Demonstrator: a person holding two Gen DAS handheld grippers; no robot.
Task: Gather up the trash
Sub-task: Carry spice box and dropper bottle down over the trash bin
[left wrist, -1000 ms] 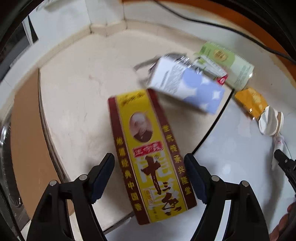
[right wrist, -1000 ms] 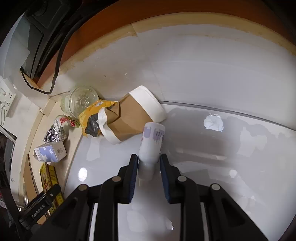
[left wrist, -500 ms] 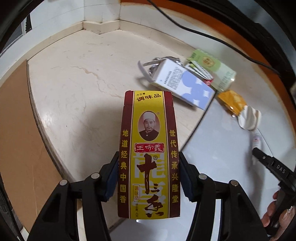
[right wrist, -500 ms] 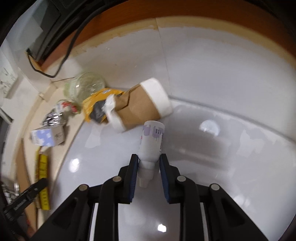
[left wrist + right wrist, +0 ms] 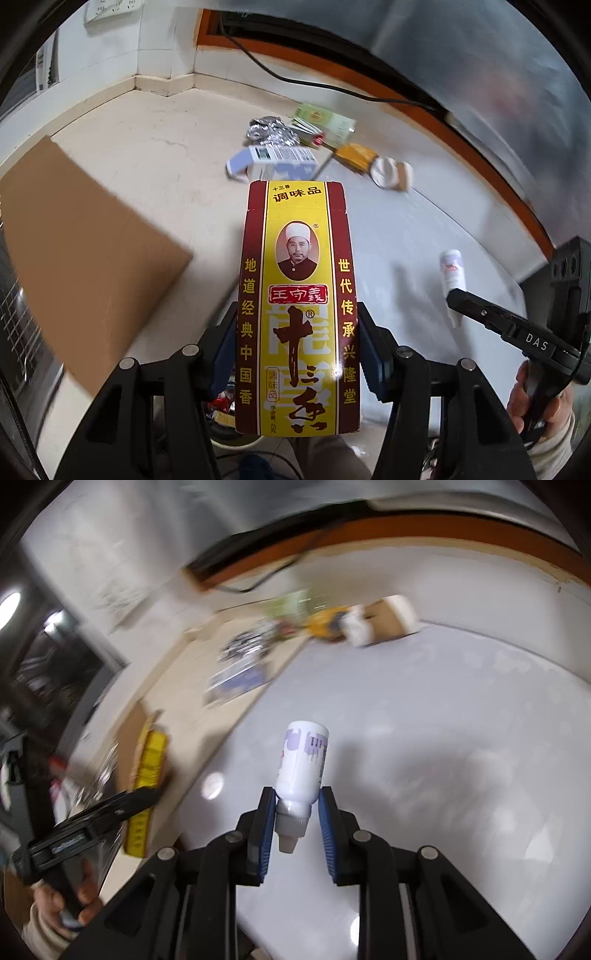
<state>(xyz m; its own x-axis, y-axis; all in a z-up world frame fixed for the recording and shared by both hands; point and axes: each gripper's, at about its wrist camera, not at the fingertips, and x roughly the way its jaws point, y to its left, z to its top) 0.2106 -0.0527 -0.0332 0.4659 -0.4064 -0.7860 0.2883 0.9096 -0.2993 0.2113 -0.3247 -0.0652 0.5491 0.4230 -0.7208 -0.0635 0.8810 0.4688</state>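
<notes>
Fingers [image 5: 364,343] of left gripper [image 5: 297,347] clamped on both sides of yellow box [image 5: 297,314], lifted off floor [image 5: 155,173]. Right gripper [image 5: 295,818] pinching white bottle [image 5: 301,764] at neck, above floor, base outward.

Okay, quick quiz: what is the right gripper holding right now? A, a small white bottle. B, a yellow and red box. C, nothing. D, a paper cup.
A: the right gripper is clamped on the neck of the small white bottle, which is lifted off the table.
</notes>
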